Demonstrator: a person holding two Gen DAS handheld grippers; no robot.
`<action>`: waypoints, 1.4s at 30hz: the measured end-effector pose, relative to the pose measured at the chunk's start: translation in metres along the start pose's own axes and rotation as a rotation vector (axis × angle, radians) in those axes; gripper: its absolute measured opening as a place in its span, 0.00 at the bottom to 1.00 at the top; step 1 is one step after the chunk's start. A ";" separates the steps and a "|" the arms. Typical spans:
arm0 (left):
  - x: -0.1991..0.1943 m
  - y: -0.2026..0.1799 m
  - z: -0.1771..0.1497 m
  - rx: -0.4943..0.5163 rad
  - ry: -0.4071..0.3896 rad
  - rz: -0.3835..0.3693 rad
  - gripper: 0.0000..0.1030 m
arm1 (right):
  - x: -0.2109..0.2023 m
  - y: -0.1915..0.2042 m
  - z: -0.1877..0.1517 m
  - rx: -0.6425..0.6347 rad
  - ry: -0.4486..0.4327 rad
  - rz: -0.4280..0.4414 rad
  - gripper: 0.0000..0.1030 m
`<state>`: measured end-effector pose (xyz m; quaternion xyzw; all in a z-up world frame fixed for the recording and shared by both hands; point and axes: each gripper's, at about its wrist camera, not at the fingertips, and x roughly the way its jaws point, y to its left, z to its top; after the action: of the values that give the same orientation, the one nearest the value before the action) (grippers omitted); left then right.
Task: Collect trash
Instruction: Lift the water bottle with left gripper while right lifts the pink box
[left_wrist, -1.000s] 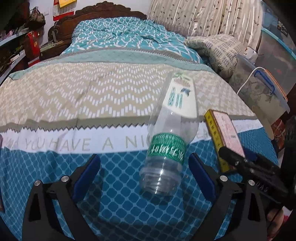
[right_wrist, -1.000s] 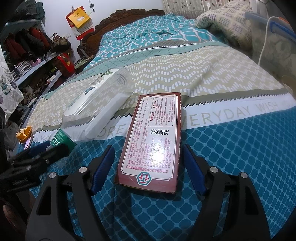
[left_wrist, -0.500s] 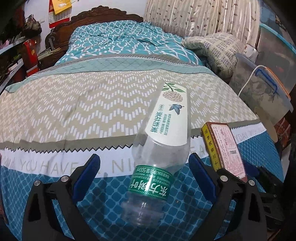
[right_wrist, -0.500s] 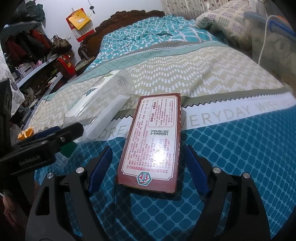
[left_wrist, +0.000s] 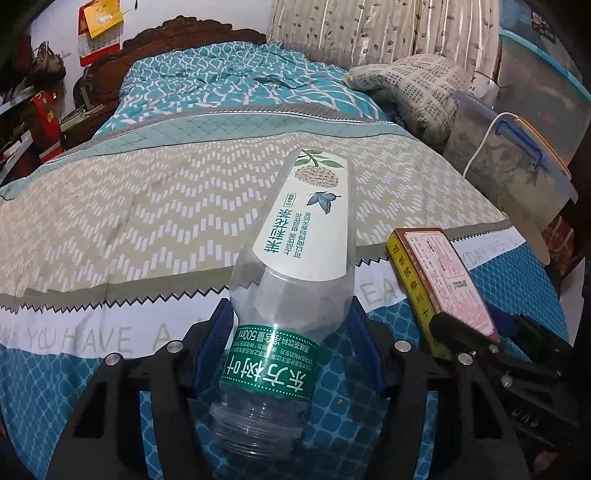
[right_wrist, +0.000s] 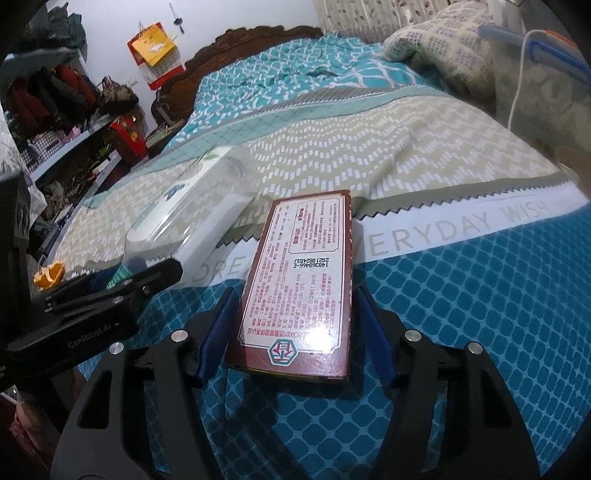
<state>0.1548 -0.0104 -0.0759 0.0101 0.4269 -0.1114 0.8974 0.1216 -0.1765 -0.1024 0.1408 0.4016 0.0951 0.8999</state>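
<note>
Since the earlier frames, the jaws of the left claw (left_wrist: 290, 354) have been drawn in from wide open, and its blue pads (left_wrist: 218, 343) are now pressed against both flanks of the clear plastic bottle with a green band and white label (left_wrist: 295, 273), which is lying on the teal-and-beige patterned bed cover (left_wrist: 147, 206) with its uncapped neck toward the camera. The jaws of the right claw (right_wrist: 295, 332) have also been closing, more slightly, and the flat maroon-edged cardboard box with a printed pink panel (right_wrist: 299, 280) is now straddled. This box lies flat on the bed just beside the bottle, and whether its edges are actually touched by the pads cannot be told.
</note>
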 end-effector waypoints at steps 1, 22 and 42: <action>-0.001 0.000 -0.001 0.001 -0.001 0.000 0.57 | -0.001 -0.001 0.000 0.007 -0.004 0.000 0.63; -0.003 -0.069 -0.008 0.188 -0.008 -0.099 0.57 | -0.047 -0.088 0.002 0.178 -0.048 -0.130 0.64; 0.027 -0.061 -0.004 0.124 0.078 -0.059 0.73 | -0.032 -0.082 -0.002 0.131 -0.012 -0.152 0.78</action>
<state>0.1555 -0.0741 -0.0944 0.0576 0.4541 -0.1635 0.8739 0.1042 -0.2626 -0.1083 0.1692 0.4113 -0.0007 0.8956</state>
